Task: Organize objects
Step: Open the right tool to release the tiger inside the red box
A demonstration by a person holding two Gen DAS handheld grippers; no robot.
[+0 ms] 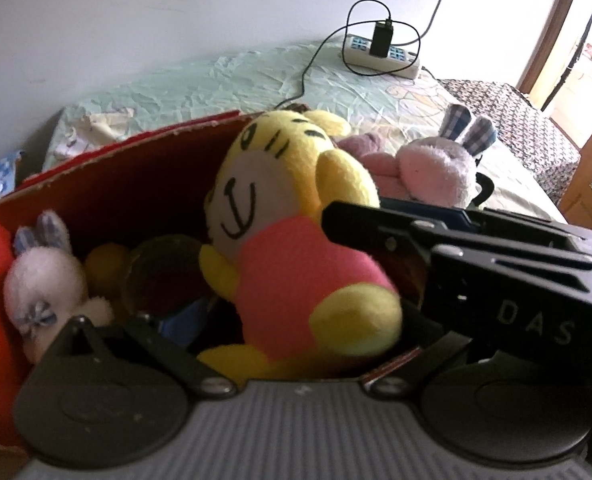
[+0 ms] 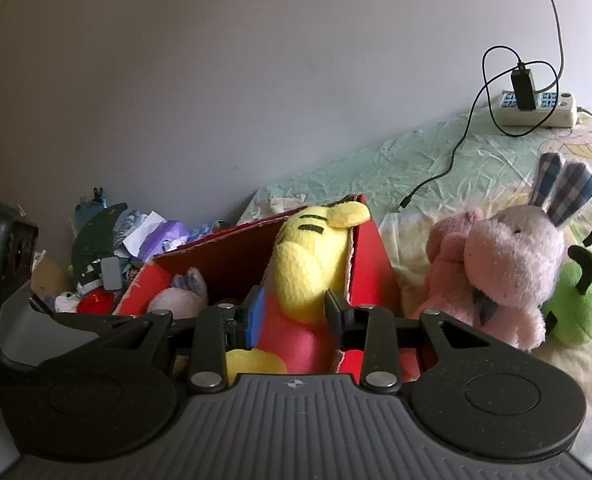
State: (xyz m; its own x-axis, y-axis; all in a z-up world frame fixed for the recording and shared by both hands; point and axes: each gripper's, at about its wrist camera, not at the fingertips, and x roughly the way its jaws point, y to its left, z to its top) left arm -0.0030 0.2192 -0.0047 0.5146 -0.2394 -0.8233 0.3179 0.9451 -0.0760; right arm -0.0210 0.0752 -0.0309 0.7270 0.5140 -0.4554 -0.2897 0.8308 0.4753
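Over the red box [image 2: 372, 240], right claw [image 2: 291, 312] apparently grips tiger plush [image 2: 308, 264].

A plain pale wall [image 2: 215, 80] runs behind the bed [image 1: 223, 80], which is spread with a crumpled light green sheet [image 2: 436, 160]. Against that wall, on the sheet, lies a white power strip [image 1: 380, 54] with a black charger [image 1: 382, 38] plugged in and a thin black cable [image 2: 456, 148] trailing from it across the bed. Beyond the strip, past the bed's end, a dark patterned cover [image 1: 508, 116] shows, then a wooden door frame [image 1: 552, 32] with strong daylight pouring in.
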